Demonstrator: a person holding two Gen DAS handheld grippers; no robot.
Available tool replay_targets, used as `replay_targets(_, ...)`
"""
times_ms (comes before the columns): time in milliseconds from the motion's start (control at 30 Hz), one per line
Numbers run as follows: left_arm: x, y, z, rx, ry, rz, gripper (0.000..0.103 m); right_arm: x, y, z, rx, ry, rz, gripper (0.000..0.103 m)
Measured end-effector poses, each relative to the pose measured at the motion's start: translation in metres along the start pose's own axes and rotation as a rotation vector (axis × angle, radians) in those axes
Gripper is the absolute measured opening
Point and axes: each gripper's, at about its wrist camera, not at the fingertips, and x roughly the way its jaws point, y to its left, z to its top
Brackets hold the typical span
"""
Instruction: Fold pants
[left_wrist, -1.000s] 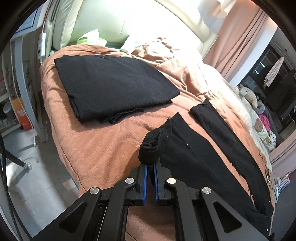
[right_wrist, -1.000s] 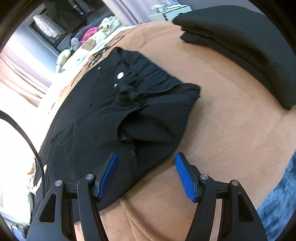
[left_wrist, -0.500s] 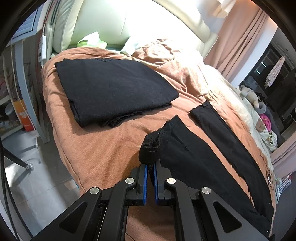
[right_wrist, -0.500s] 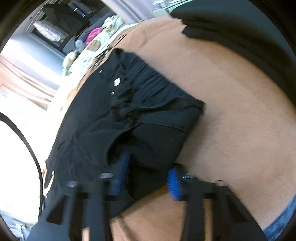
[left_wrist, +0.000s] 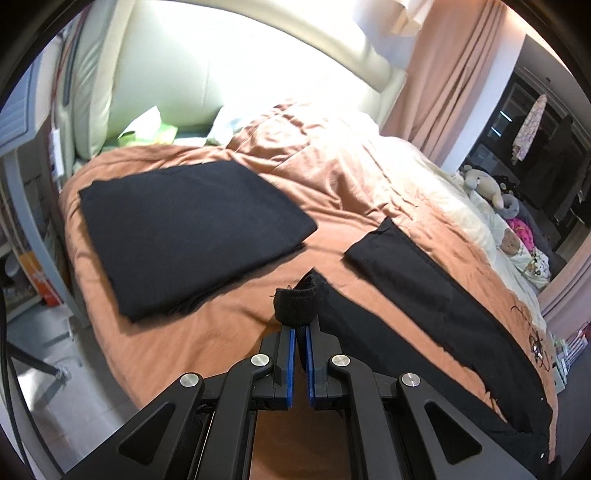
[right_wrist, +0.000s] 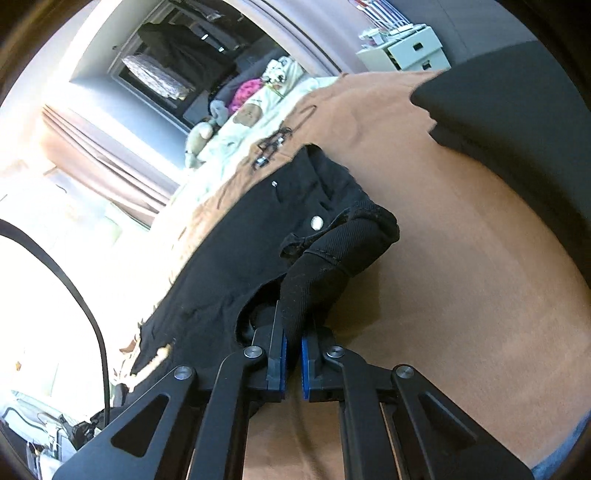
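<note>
Since the earlier frame my right gripper (right_wrist: 291, 345) has just been closing its blue-padded jaws, which stood wide open over the black denim pants (right_wrist: 236, 266) and now pinch a fold of the waist end near the silver button. My left gripper (left_wrist: 300, 345) stays clamped on the rolled hem of one leg (left_wrist: 295, 304), now raised off the orange-brown bed cover (left_wrist: 207, 332). Both legs trail away to the right across the cover; a folded black garment (left_wrist: 192, 232) lies apart, left.

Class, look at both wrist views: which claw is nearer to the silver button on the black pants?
Right. The right claw pinches the pants at the waist, just below the silver button. The left claw grips a leg hem, button unseen.
</note>
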Motion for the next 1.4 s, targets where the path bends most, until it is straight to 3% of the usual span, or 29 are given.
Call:
replay_targets(733, 0.016, -0.088, 0.101, 0.103, -0.102, -0.086, 0.005, 0.035, 0.021, 0.045, -0.015, -0.078, 0.055, 0.002)
replay_targets(1133, 0.056, -0.140, 0.155, 0.145, -0.116, -0.110, 0.005, 0.061, 0.047, 0.079, -0.044, -0.108, 0.057, 0.002)
replay_targets(1400, 0.106, -0.167, 0.170, 0.158, -0.060, -0.083, 0.005, 0.098, 0.063, 0.097, -0.025, -0.115, 0.021, 0.002)
